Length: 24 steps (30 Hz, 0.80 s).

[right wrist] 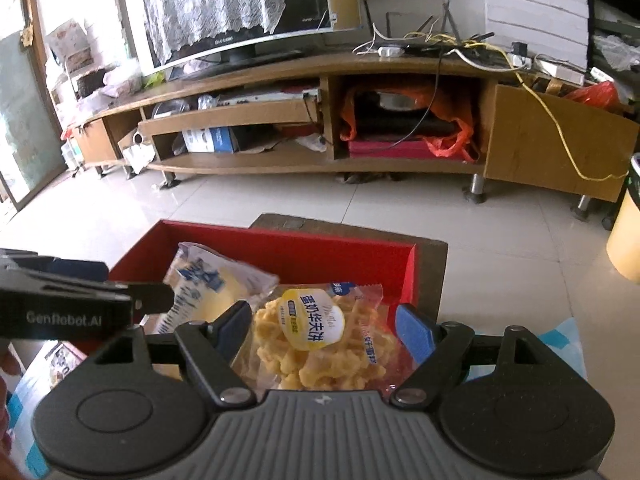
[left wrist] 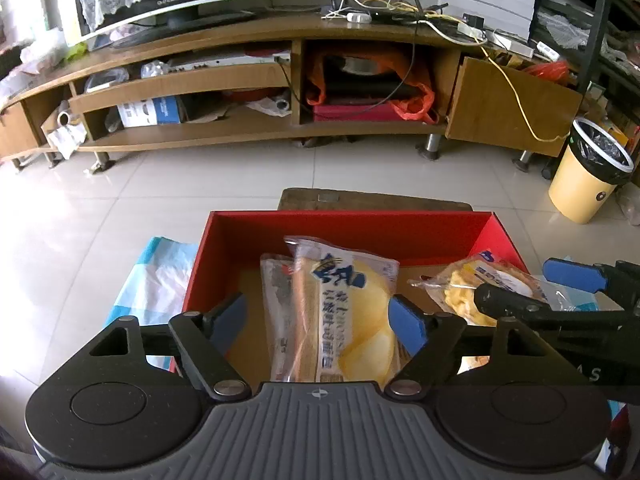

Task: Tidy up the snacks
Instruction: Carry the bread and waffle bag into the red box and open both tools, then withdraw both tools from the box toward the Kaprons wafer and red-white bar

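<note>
Here, snack packets (left wrist: 344, 312) in red box (left wrist: 344, 232)

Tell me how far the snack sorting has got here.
Done: two bread packets lie in the red box, between the open left tongs. In hand: the right tongs grip a waffle packet over the box. Left: setting it down; other snacks aren't visible.

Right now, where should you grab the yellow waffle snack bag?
Probably across the waffle bag's puffy middle, coming from above and the near side. The right tool already straddles it, and the red box wall blocks the far side.
</note>
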Each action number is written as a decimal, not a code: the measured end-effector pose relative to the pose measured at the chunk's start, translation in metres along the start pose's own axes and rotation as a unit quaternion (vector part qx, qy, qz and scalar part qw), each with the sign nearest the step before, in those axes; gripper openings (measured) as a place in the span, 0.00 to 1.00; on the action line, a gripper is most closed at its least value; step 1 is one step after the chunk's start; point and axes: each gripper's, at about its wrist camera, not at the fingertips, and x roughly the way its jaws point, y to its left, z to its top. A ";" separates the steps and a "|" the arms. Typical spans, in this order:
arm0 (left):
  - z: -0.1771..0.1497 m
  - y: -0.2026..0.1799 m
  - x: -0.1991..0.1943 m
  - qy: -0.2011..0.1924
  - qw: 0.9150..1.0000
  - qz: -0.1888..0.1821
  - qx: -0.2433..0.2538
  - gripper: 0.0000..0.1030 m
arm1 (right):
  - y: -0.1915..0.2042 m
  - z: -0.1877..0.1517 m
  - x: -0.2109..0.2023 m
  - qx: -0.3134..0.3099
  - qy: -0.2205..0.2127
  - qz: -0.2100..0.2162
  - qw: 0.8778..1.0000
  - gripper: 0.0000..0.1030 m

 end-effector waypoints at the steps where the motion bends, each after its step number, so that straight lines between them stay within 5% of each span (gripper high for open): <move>1: 0.000 0.000 -0.002 -0.001 1.000 0.000 0.000 0.81 | 0.000 0.000 -0.002 0.001 -0.003 -0.001 1.000 0.76; 24: -0.041 0.025 -0.051 0.011 1.000 -0.009 -0.009 0.86 | 0.042 -0.026 -0.059 -0.059 -0.005 0.055 0.997 0.76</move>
